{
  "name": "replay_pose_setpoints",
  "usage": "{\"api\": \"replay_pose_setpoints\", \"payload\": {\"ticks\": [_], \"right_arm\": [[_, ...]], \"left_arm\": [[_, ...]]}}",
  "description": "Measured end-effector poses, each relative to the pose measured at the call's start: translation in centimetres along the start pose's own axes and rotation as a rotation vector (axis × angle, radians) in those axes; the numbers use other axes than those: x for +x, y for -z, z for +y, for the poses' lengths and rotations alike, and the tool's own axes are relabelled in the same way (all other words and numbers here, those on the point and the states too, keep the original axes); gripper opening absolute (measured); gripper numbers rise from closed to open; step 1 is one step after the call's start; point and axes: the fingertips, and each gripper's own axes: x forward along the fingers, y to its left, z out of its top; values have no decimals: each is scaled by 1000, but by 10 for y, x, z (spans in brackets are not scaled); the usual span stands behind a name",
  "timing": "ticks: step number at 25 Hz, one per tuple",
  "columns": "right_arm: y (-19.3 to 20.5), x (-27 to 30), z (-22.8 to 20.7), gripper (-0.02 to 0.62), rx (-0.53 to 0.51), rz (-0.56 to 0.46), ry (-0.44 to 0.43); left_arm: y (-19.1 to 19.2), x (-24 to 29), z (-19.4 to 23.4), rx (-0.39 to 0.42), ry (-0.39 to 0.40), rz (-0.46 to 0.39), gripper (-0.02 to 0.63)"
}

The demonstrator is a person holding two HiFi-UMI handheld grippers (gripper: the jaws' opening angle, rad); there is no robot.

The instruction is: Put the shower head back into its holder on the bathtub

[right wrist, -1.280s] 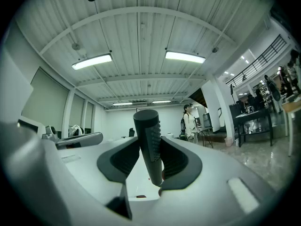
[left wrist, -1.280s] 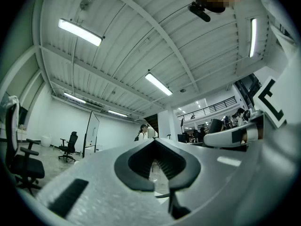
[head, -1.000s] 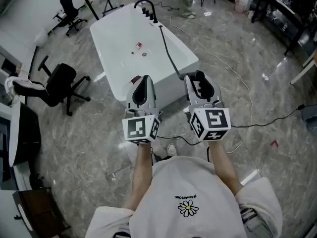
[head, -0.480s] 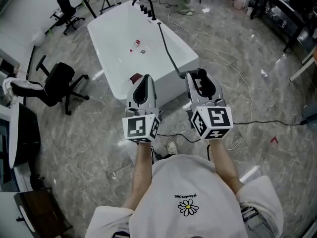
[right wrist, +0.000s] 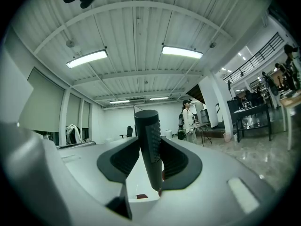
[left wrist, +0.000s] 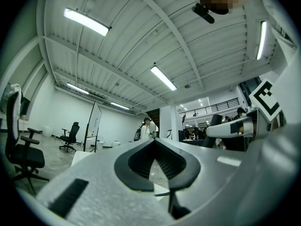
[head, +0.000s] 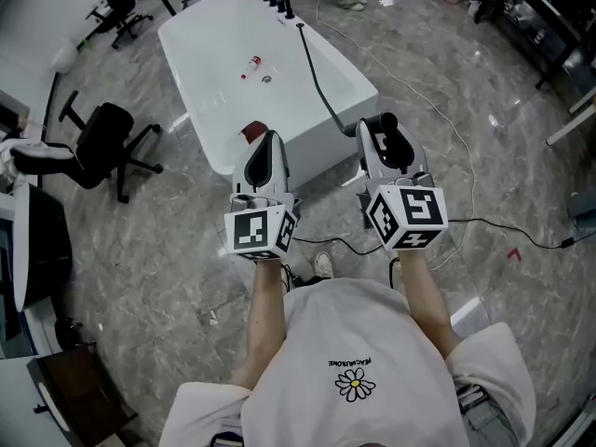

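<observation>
Glossy grey marble floor (head: 140,250) spreads all round. A black office chair (head: 102,142) stands left of the left tongs (head: 268,142); dark furniture (head: 526,7) stands far right of the right tongs (head: 380,130). Overhead, strip lights (right wrist: 182,52) line a white ribbed ceiling (left wrist: 141,36).

Long white ceiling strip lights (right wrist: 182,52) are shining brightly, glinting off the glossy grey marble floor (head: 521,156); fisheye corners are darkening.

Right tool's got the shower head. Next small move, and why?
Probably carry the right tool forward along the bathtub toward the faucet end: the shower head is clamped in it, its hose runs back there, and it is only at the tub's near end.
</observation>
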Motion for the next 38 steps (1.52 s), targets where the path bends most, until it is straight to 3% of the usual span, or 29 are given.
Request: {"api": "replay_pose_setpoints", "payload": {"ticks": [9, 19, 26, 35, 38], "right_arm": [[-1, 50, 8, 141, -15, -5, 24], [4, 117, -28, 141, -1, 4, 29], [28, 216, -94, 141, 40, 56, -16], [-46, 328, -185, 141, 57, -22, -176], [-70, 351, -193, 140, 33, -71, -212]], "left_arm": [[14, 23, 41, -31, 33, -5, 0], [59, 77, 53, -79, 34, 78, 0], [115, 191, 57, -56, 45, 174, 0], [136, 352, 23, -6, 81, 198, 1], [151, 382, 15, -17, 115, 226, 41]]}}
